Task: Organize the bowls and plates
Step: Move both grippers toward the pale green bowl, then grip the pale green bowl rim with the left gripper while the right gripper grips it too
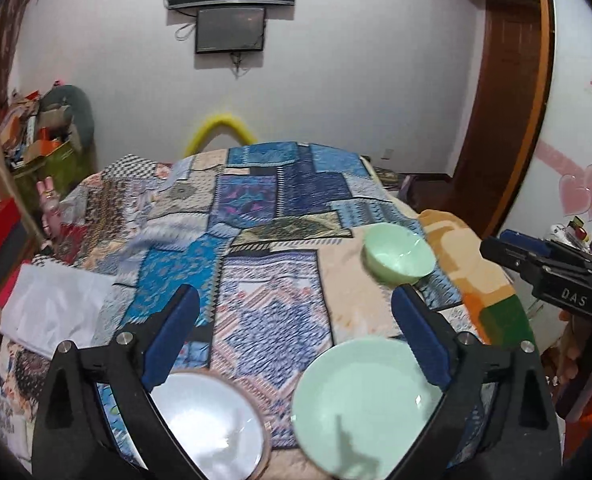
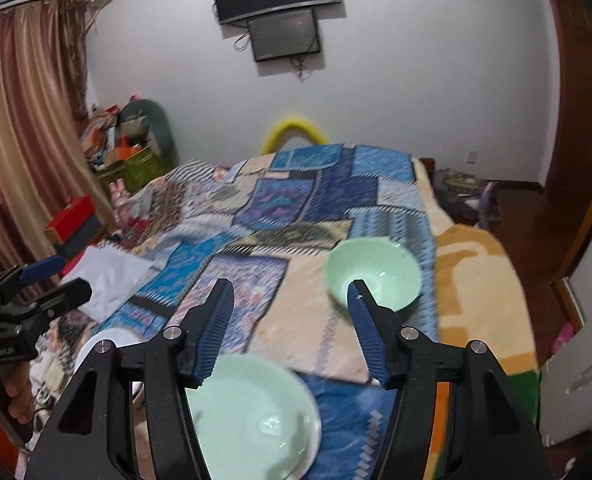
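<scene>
Nearest to me, under my left tongs, lie two dishes on the bed: a white plate with a brownish rim at the near left and a pale green plate just to its right, the two close together but apart. My left tongs hang spread wide above them with nothing between the blue pads.

My right tongs are spread wide too and hold nothing. Through their camera the green plate sits low between the fingers, partly behind the left one, and the white plate peeks out at the left edge behind the tongs' frame. A pale green bowl stands upright farther out on the bed, to the right; the right fingertip overlaps it in this view, though I cannot tell whether it touches. From the left camera the same bowl sits well beyond the green plate, toward the right edge of the bed.

All three dishes rest on a patchwork quilt in blues and creams. An orange and cream blanket shows along the right side of the bed, and a white cloth lies at the left. On the far wall hang two dark screens, one under the other.
</scene>
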Demonstrator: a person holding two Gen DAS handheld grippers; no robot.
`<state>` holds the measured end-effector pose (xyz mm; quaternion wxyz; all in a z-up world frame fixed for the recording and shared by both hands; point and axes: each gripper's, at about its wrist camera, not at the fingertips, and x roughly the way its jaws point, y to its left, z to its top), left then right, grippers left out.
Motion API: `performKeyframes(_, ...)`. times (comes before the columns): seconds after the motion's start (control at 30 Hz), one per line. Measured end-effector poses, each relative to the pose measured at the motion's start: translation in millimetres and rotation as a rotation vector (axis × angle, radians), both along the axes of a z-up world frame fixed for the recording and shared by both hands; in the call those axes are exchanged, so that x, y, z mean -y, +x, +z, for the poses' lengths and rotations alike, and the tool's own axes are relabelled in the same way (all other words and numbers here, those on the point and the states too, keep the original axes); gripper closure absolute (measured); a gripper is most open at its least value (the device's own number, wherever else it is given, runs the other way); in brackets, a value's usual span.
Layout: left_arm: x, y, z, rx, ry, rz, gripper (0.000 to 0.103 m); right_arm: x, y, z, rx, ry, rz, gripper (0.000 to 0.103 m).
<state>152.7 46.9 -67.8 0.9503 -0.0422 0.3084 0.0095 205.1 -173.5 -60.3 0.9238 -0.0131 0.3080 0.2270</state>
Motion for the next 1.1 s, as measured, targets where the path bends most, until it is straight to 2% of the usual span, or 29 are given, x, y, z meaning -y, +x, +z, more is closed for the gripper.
performKeyframes(0.27,23.6,54.1,-12.1,-0.031,-0.019,-0.045,0.005,17.6,37.9,-16.1,-0.031,0.0,-0.049,0.045)
performKeyframes(0.73,49.1,156.8,-77.4,-0.173,-0.031,-0.086,0.005,53.3,114.8,-93.8,-0.186,-0.029,-0.166,0.045)
performKeyframes(0.8,50.9,169.0,-85.6,-0.192,-0.039,-0.094,0.005,57.2,123.9,-101.9,-0.195,-0.035,-0.185,0.052)
performKeyframes(0.93,55.5,191.0,-102.7,-0.223,-0.054,-0.1,0.005,60.6,142.9,-117.5,-0.236,-0.048,-0.19,0.06)
performKeyframes(1.03,59.7,203.6,-113.6,-0.238,-0.045,-0.104,0.005,61.2,157.5,-128.7,-0.254,-0.066,-0.193,0.065)
performKeyframes(1.1,63.0,210.6,-120.7,-0.247,-0.037,-0.113,0.005,60.7,165.7,-135.8,-0.275,-0.069,-0.187,0.072)
